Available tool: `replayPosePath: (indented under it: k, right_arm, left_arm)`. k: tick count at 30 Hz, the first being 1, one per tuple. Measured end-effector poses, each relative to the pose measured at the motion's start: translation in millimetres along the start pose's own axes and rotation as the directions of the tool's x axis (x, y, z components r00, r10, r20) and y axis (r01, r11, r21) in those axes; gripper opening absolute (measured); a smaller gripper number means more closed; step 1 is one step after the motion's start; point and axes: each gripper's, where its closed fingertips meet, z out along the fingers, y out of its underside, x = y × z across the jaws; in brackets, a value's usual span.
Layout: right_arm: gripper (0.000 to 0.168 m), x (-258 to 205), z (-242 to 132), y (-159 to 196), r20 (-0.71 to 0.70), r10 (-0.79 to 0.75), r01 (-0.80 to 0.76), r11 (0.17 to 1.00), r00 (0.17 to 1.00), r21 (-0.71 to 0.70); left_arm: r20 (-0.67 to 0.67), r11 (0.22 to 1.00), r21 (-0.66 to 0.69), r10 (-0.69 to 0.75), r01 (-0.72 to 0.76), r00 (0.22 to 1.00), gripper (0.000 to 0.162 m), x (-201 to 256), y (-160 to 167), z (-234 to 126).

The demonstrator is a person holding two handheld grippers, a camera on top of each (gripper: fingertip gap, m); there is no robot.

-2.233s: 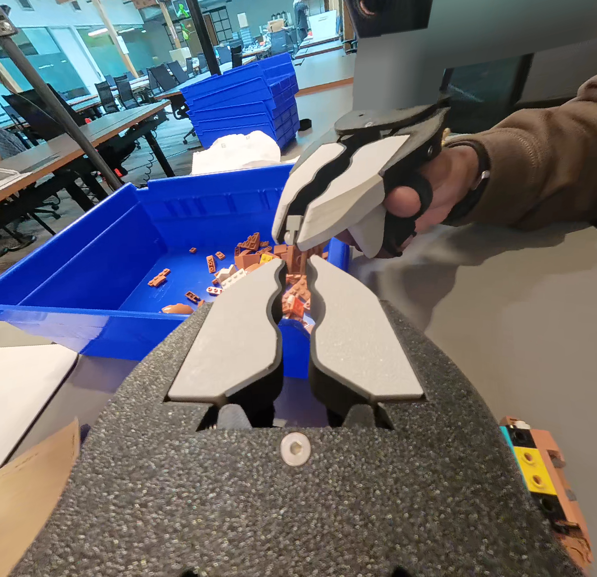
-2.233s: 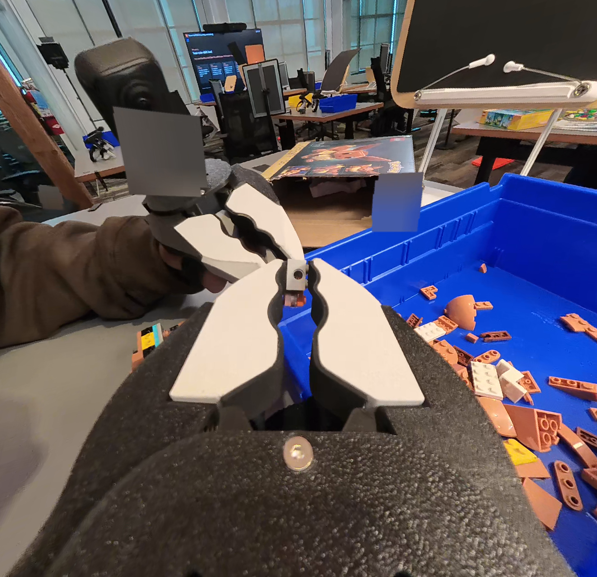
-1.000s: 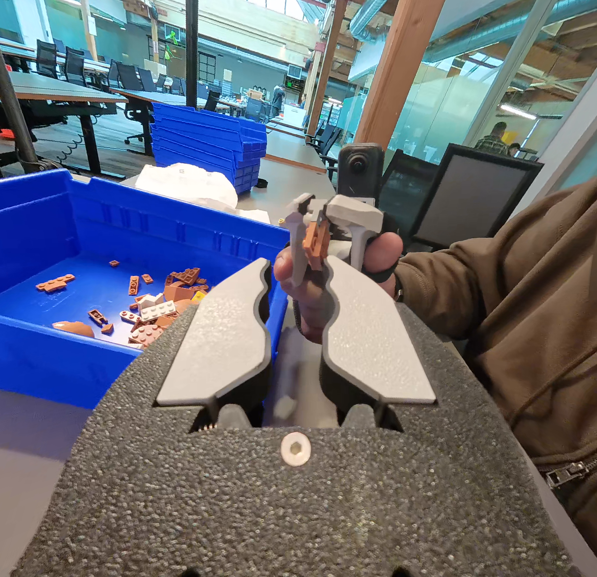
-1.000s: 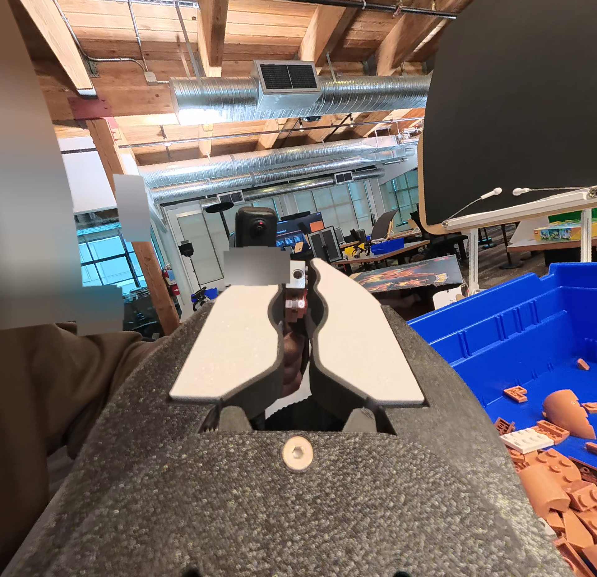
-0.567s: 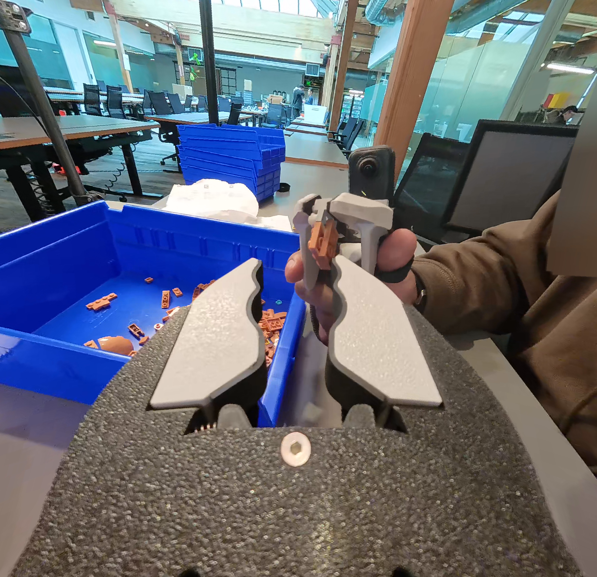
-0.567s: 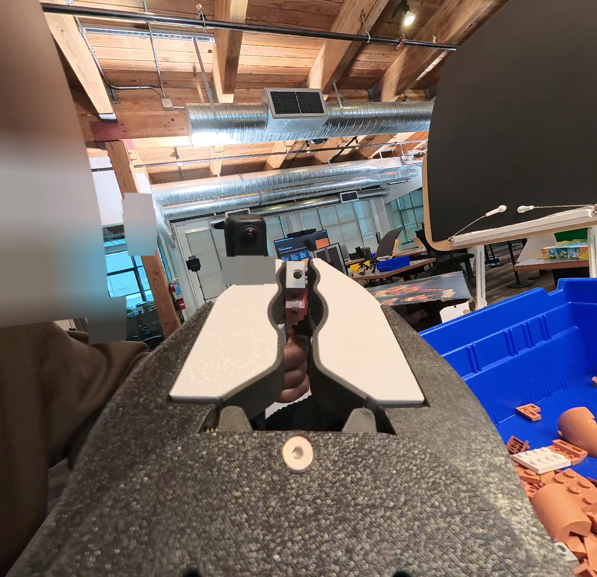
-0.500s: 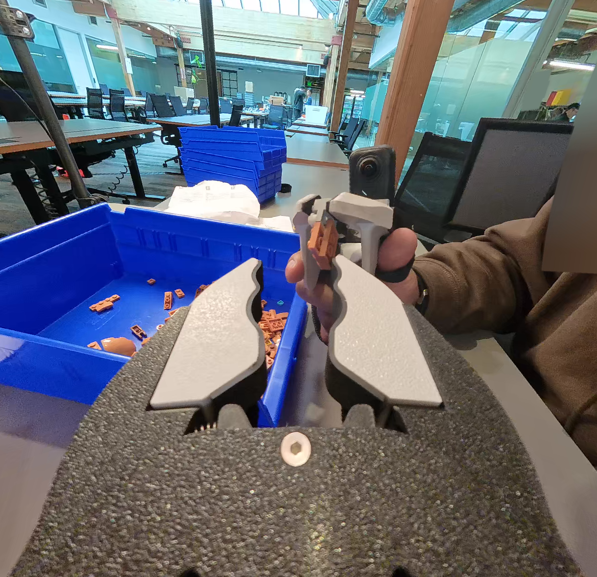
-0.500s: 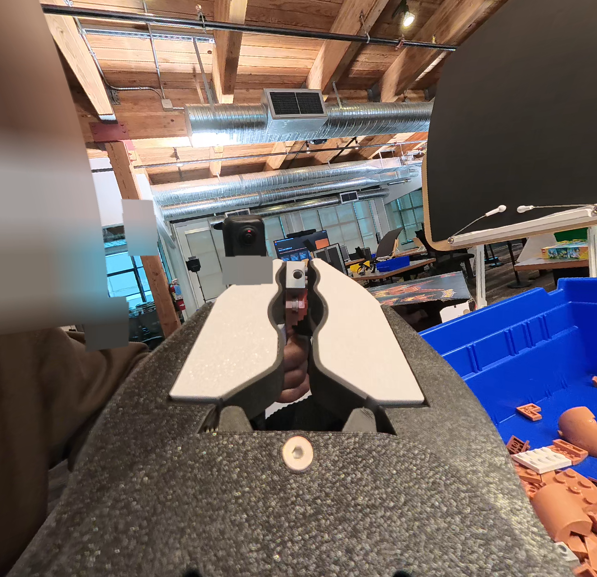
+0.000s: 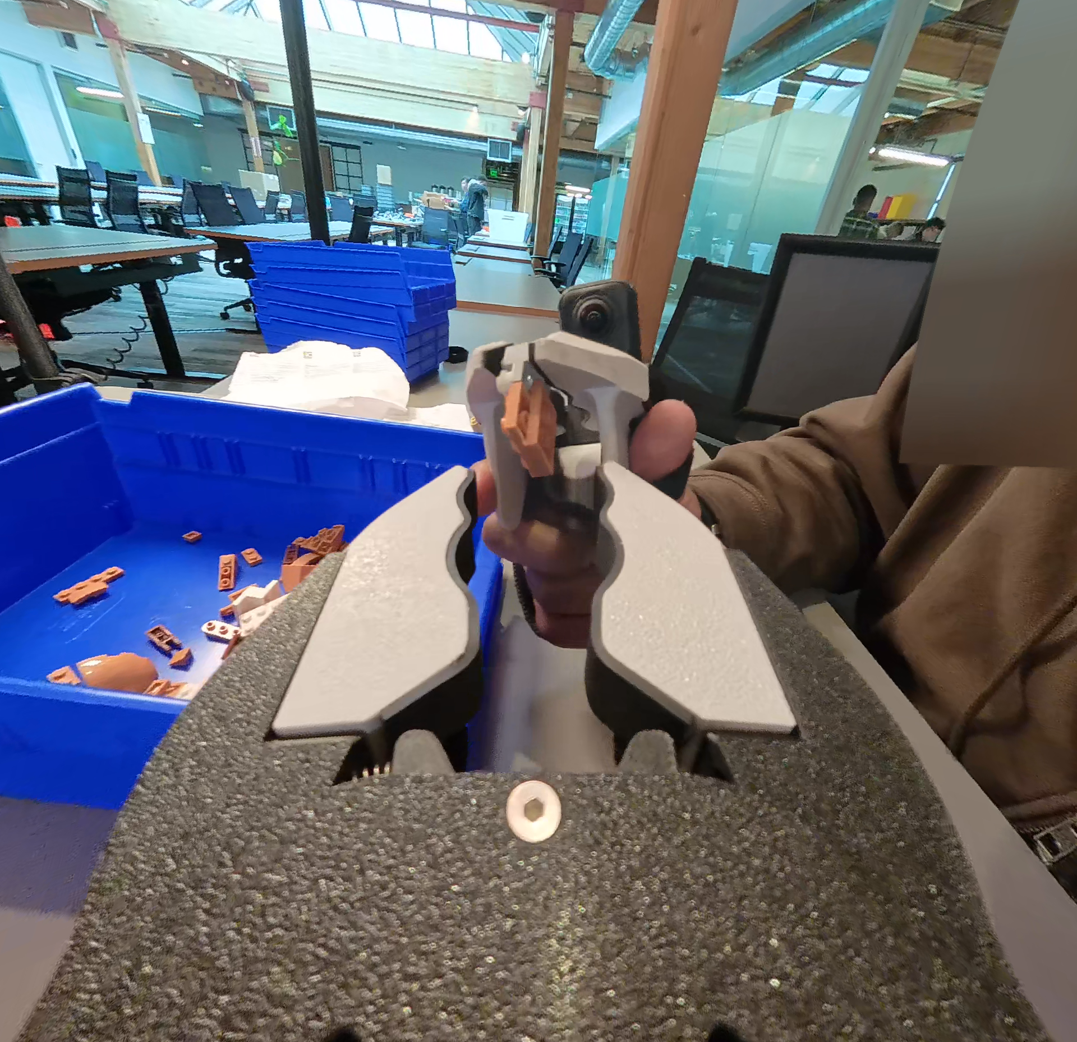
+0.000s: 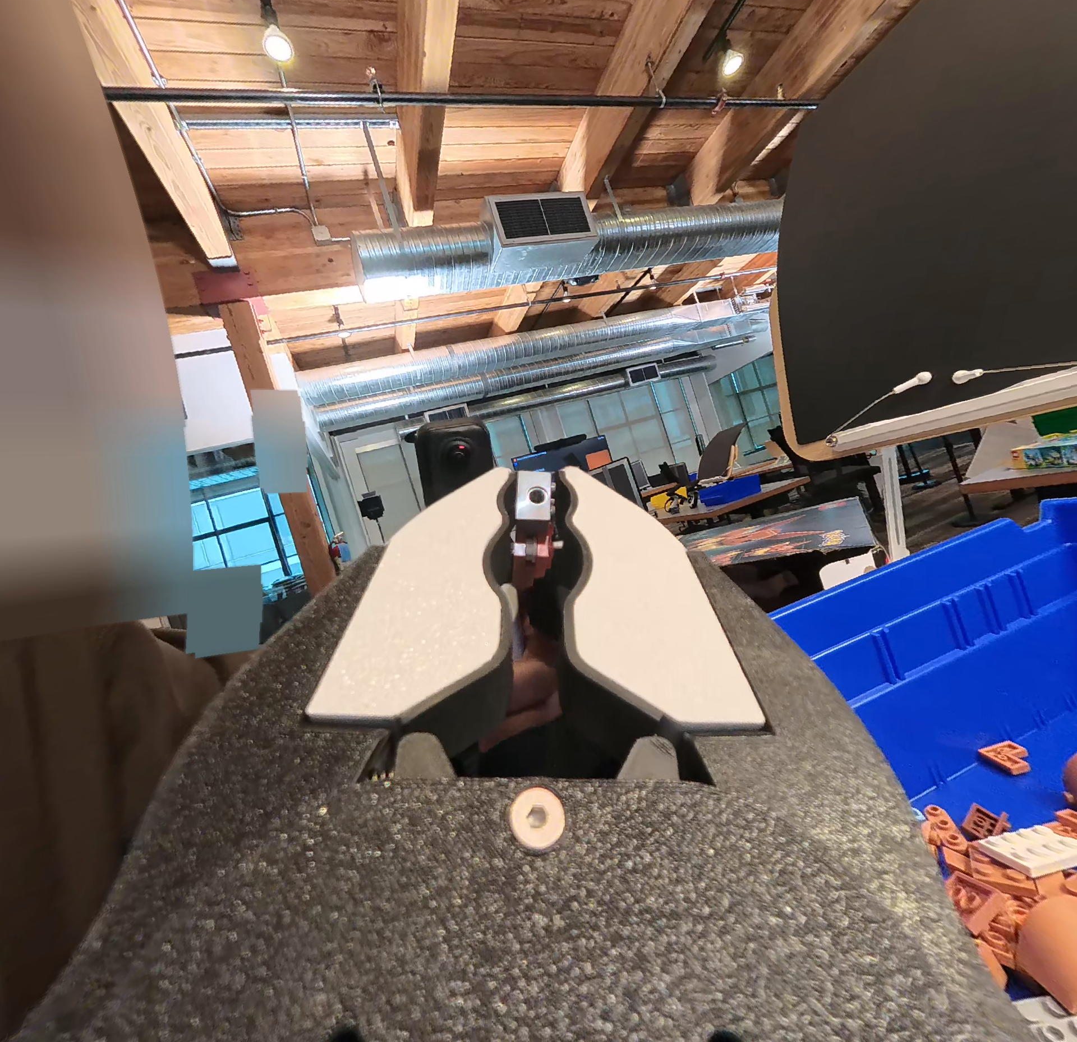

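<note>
My right gripper [image 10: 536,489] is shut on a small brown brick piece [image 10: 533,547] and holds it up in the air. In the left wrist view the right gripper [image 9: 524,408], held by a hand, shows this brown piece [image 9: 527,428] pinched at its tips. My left gripper [image 9: 536,475] is open and empty. Its fingers stand just below and on either side of the right gripper, apart from the piece. A blue bin [image 9: 291,460] with loose brown and white bricks [image 9: 233,577] lies to the left. It also shows in the right wrist view [image 10: 932,635], at the right.
A stack of blue bins [image 9: 355,297] and crumpled white paper [image 9: 314,373] lie behind the bin. A dark monitor [image 9: 839,326] and the person's brown sleeve [image 9: 874,518] are on the right. A black board on a stand [image 10: 932,198] rises over the bin.
Both grippers have risen from over the bin. My left gripper's jaws have opened wider. The right gripper keeps the brown piece and is now closer to the left fingers.
</note>
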Motion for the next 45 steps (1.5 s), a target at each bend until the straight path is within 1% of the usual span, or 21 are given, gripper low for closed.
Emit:
replayPosePath:
  k: [2, 4, 5, 7, 11, 14, 17, 19, 23, 28, 32, 35, 38, 43, 45]
  right_arm:
    - [0.011, -1, 1, 3, 0.002, -0.01, 0.01, 1.0, 1.0, -0.013]
    - [0.011, -2, 1, 6, 0.004, -0.022, 0.022, 0.999, 1.0, -0.028]
    - [0.011, -1, 1, 7, 0.004, -0.027, 0.027, 0.999, 1.0, -0.035]
    - [0.012, -1, 2, 10, 0.002, -0.036, 0.036, 0.997, 0.999, -0.066]
    - [0.013, 1, 3, 20, 0.001, -0.104, 0.102, 0.973, 0.995, -0.207]
    - [0.015, 3, 2, 32, 0.013, -0.207, 0.198, 0.915, 0.978, -0.351]
    - [0.016, 5, 0, 41, 0.033, -0.287, 0.271, 0.854, 0.957, -0.444]
    - [0.016, 6, -1, 44, 0.044, -0.304, 0.287, 0.832, 0.952, -0.474]
    - [0.017, 7, -3, 48, 0.056, -0.316, 0.3, 0.81, 0.947, -0.505]
    - [0.014, 7, -6, 54, 0.077, -0.325, 0.314, 0.783, 0.942, -0.536]
    - [0.014, 11, -7, 56, 0.054, -0.246, 0.235, 0.804, 0.968, -0.546]
    - [0.015, 15, -8, 57, 0.013, -0.143, 0.127, 0.828, 0.99, -0.546]
    - [0.016, 18, -10, 59, -0.023, -0.064, 0.041, 0.833, 0.998, -0.552]
    - [0.016, 26, -12, 64, -0.084, 0.008, -0.054, 0.824, 0.996, -0.563]
    - [0.016, 29, -13, 65, -0.103, 0.02, -0.075, 0.823, 0.995, -0.564]
  left_arm:
    - [-0.008, 1.0, 0.025, -0.016, 0.017, 1.0, 0.035, 2, -3, 1]
    - [-0.002, 0.998, 0.05, -0.027, 0.027, 1.0, 0.018, 0, -5, 0]
    - [-0.005, 0.998, 0.059, -0.029, 0.029, 1.0, 0.013, 0, -6, -2]
    - [0.0, 0.999, 0.047, -0.015, 0.015, 1.0, 0.012, -2, -4, -3]
    - [0.037, 0.989, -0.037, 0.146, -0.145, 0.989, 0.012, -8, 0, -11]
    - [0.039, 0.971, -0.089, 0.228, -0.224, 0.973, 0.011, -11, 0, -18]
    - [0.027, 0.93, -0.177, 0.333, -0.324, 0.942, 0.012, -14, 7, -20]
    - [0.012, 0.891, -0.235, 0.402, -0.388, 0.916, 0.011, -15, 11, -22]
    - [-0.02, 0.822, -0.319, 0.492, -0.472, 0.87, 0.011, -16, 19, -24]
    - [-0.044, 0.767, -0.365, 0.552, -0.528, 0.833, 0.011, -18, 23, -27]
    - [-0.054, 0.674, -0.396, 0.661, -0.624, 0.748, 0.012, -21, 25, -26]
    - [-0.055, 0.582, -0.413, 0.752, -0.701, 0.657, 0.012, -26, 26, -25]
    - [-0.054, 0.497, -0.424, 0.82, -0.757, 0.569, 0.012, -30, 27, -25]
    - [-0.047, 0.345, -0.483, 0.908, -0.805, 0.417, 0.013, -40, 30, -25]
    - [-0.04, 0.323, -0.496, 0.919, -0.806, 0.393, 0.013, -44, 32, -25]
